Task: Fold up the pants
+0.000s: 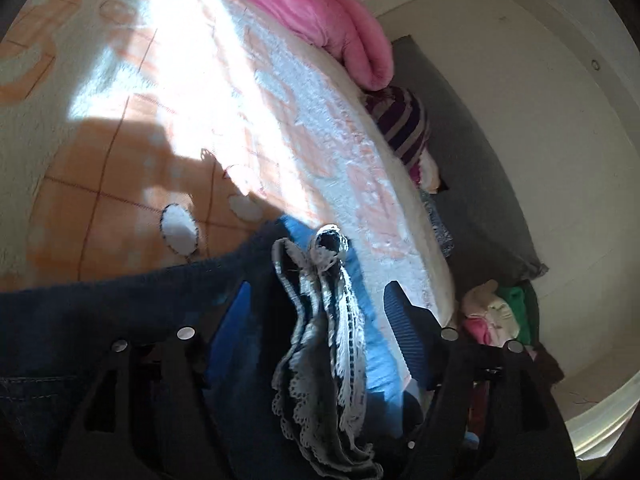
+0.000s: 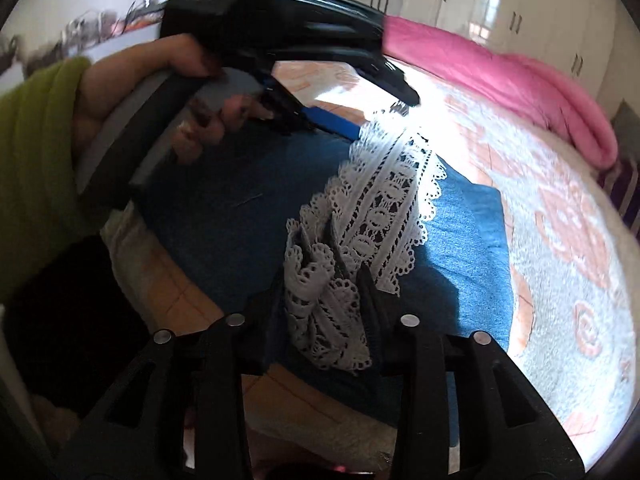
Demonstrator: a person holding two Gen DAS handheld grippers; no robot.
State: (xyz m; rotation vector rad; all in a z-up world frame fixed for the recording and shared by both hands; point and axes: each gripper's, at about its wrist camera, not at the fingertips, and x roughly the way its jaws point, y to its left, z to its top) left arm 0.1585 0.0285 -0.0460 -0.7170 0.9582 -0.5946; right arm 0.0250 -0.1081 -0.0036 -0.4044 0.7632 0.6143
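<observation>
Blue denim pants (image 2: 460, 240) with a white lace hem (image 2: 384, 208) lie on the bed. In the right wrist view my right gripper (image 2: 320, 280) is shut on the bunched lace hem near me. My left gripper (image 2: 372, 120), held by a hand in a green sleeve, reaches in from the upper left and meets the far end of the lace. In the left wrist view the lace hem (image 1: 332, 320) hangs between the fingers of my left gripper (image 1: 320, 300), whose blue pads (image 1: 404, 328) stand apart beside it; the dark denim (image 1: 100, 312) spreads left.
The bed has a white and orange fluffy blanket (image 2: 560, 280). A pink duvet (image 2: 500, 68) lies at its far side. Striped and coloured clothes (image 1: 404, 128) sit beside the bed edge, with a grey cushion (image 1: 480, 208). White wardrobes (image 2: 500, 8) stand behind.
</observation>
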